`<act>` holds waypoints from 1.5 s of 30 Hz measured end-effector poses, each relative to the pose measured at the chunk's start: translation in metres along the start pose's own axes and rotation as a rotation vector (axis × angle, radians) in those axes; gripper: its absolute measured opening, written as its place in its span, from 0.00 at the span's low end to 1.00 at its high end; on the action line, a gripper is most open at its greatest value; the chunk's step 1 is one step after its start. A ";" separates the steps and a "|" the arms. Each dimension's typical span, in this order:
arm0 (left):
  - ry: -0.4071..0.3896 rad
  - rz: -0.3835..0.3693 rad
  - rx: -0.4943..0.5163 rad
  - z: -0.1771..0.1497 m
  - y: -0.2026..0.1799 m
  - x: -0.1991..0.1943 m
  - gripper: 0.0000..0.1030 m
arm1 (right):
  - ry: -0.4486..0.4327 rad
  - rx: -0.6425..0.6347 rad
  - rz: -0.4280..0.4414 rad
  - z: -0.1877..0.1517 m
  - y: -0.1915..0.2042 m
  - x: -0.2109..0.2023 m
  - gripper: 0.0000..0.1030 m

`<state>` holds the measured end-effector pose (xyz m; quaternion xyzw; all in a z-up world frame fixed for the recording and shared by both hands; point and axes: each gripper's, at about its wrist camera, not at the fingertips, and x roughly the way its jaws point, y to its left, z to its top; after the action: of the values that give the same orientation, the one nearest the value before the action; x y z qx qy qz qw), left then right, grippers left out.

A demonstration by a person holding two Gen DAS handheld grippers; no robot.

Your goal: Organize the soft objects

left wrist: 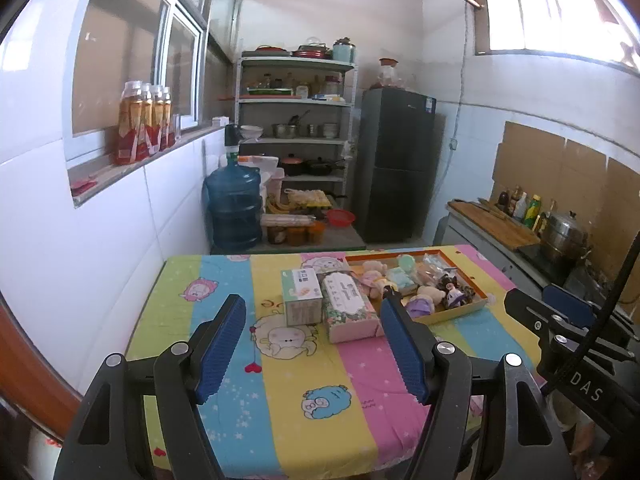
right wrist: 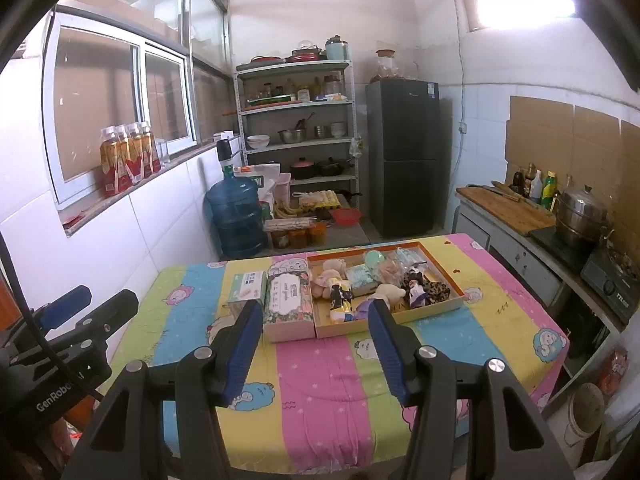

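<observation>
Left wrist view: my left tongs (left wrist: 312,344) hang wide open, empty, over the striped tabletop (left wrist: 280,400). My right tongs (right wrist: 314,344) gape empty too. Beyond, two tissue packs (left wrist: 348,312) touch the orange-rimmed tray (left wrist: 460,310) of plush dolls (left wrist: 424,300).

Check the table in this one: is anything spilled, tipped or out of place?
Nothing stands out. The soft toys lie jumbled but wholly inside the shallow orange-rimmed box. The two tissue packs sit side by side just left of it on the striped tablecloth. No spill or damage shows.
</observation>
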<state>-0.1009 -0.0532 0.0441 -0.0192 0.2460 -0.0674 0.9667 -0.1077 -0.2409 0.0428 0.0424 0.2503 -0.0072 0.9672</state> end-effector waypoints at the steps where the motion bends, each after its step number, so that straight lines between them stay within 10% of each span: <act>1: 0.001 -0.002 0.002 0.000 -0.001 0.000 0.70 | -0.001 -0.001 -0.001 -0.001 0.000 -0.001 0.53; 45: 0.000 -0.015 0.013 -0.003 -0.015 -0.006 0.70 | -0.005 0.006 -0.004 -0.005 -0.010 -0.012 0.53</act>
<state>-0.1096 -0.0675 0.0450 -0.0148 0.2453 -0.0763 0.9663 -0.1209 -0.2508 0.0435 0.0445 0.2478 -0.0101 0.9677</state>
